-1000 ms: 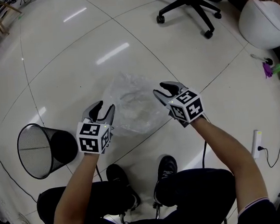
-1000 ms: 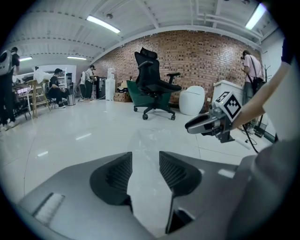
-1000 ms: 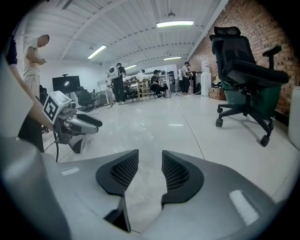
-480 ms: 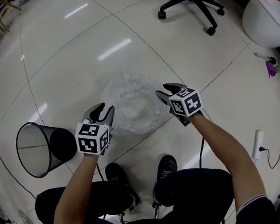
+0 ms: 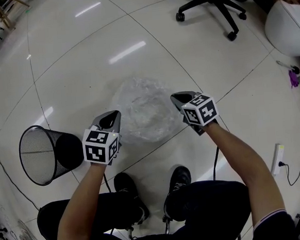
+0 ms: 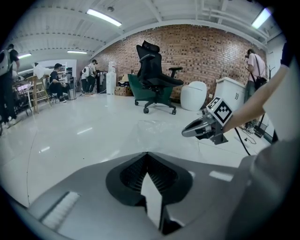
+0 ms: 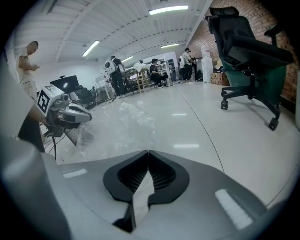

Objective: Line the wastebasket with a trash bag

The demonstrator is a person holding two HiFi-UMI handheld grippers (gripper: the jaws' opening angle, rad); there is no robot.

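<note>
You had both tools down by the clear trash bag (image 5: 144, 109), which lay crumpled on the glossy white floor (image 5: 83, 65) ahead of your shoes (image 5: 126, 185). Your left gripper (image 5: 113, 116) sat at the bag's left edge and your right gripper (image 5: 178, 97) at its right edge. Each pair of jaws was clenched tight, tip against tip. The film was so thin and see-through that no view showed whether a fold of it was caught between the tips. Its outline also faded into the floor's glare, so its near edge was hard to trace.

The black mesh wastebasket (image 5: 41, 154) lay on its side, well apart from the bag, off beyond your left gripper. Its wide mouth faced away from the bag. Only the head view took it in.

An office chair (image 5: 210, 3) stood farther off, its seat cut by the top edge. A rounded white thing (image 5: 287, 26) was cut by the right edge, too little showing to name.
</note>
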